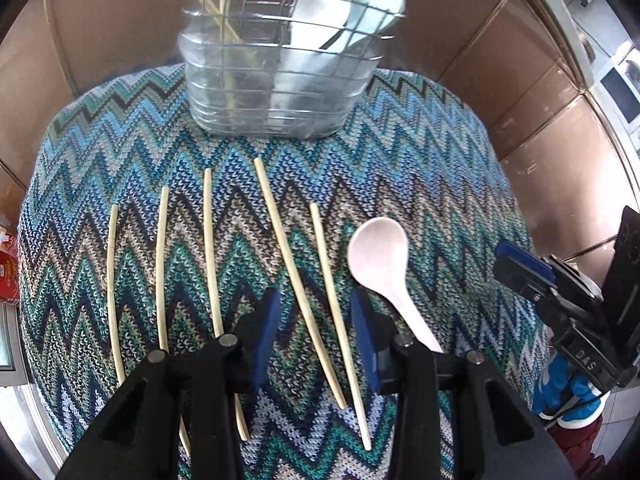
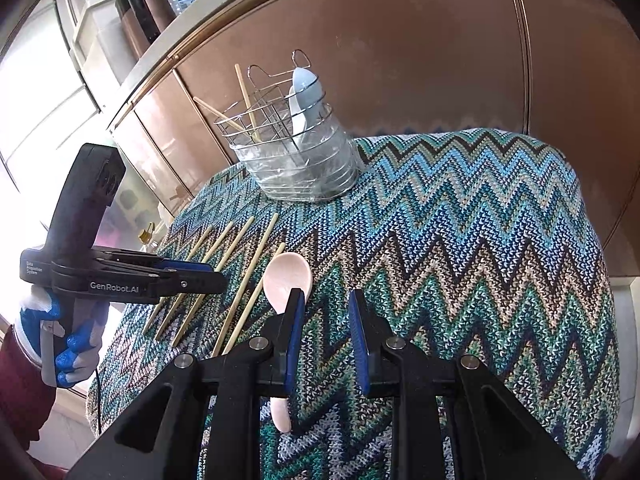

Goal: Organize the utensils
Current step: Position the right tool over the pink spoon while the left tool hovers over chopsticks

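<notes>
Several pale chopsticks lie side by side on a zigzag knit cloth. My left gripper hangs just over them, open, its blue pads straddling the two rightmost sticks without touching them. A pink spoon lies right of those sticks. Behind stands a wire utensil holder with a white spoon, a light-blue spoon and two chopsticks in it. In the right wrist view my right gripper is open over bare cloth, and the pink spoon lies just left of its left finger, partly hidden by it.
Brown cabinet panels rise close behind the cloth-covered top. The cloth drops off at rounded edges on both sides. A blue-and-white gloved hand holds the left gripper. The right gripper shows at the right edge. A red packet sits far left.
</notes>
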{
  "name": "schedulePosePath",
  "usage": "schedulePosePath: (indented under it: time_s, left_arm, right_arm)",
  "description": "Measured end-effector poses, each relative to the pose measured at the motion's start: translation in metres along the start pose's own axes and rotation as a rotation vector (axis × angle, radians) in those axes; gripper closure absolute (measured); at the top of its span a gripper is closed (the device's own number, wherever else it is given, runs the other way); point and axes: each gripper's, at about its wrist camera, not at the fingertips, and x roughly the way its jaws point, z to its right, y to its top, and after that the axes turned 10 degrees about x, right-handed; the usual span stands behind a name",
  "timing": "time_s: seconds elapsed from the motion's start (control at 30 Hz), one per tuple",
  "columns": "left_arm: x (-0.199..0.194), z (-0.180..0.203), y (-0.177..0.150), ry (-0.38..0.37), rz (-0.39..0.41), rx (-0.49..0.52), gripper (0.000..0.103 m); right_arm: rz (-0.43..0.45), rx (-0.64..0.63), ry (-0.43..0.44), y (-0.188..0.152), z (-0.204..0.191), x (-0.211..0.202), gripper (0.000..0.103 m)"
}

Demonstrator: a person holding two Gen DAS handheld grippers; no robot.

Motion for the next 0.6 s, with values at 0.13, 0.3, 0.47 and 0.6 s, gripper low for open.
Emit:
schedulePosePath:
  time_s: [0.13, 0.3, 0.47, 0.6]
  left_arm:
    - [0.008, -0.007, 0.007, 0.023, -0.018, -0.016, 0.072]
    - [0.020, -0.019, 0.022, 0.040, -0.034, -0.040, 0.073]
    - [0.030, -0.025, 0.032, 0.049, -0.052, -0.048, 0.073]
    - [0.040, -0.026, 0.038, 0.063, -0.070, -0.049, 0.073]
  right_arm:
    - [-0.008, -0.004, 0.006, 0.001, 0.000, 0.003, 0.080]
    - [-0.027, -0.012, 0.016, 0.003, -0.001, 0.010, 0.080]
    - [-0.098, -0.017, 0.085, 0.009, -0.002, 0.027, 0.080]
    - [-0.159, -0.036, 0.107, 0.015, -0.004, 0.046, 0.080]
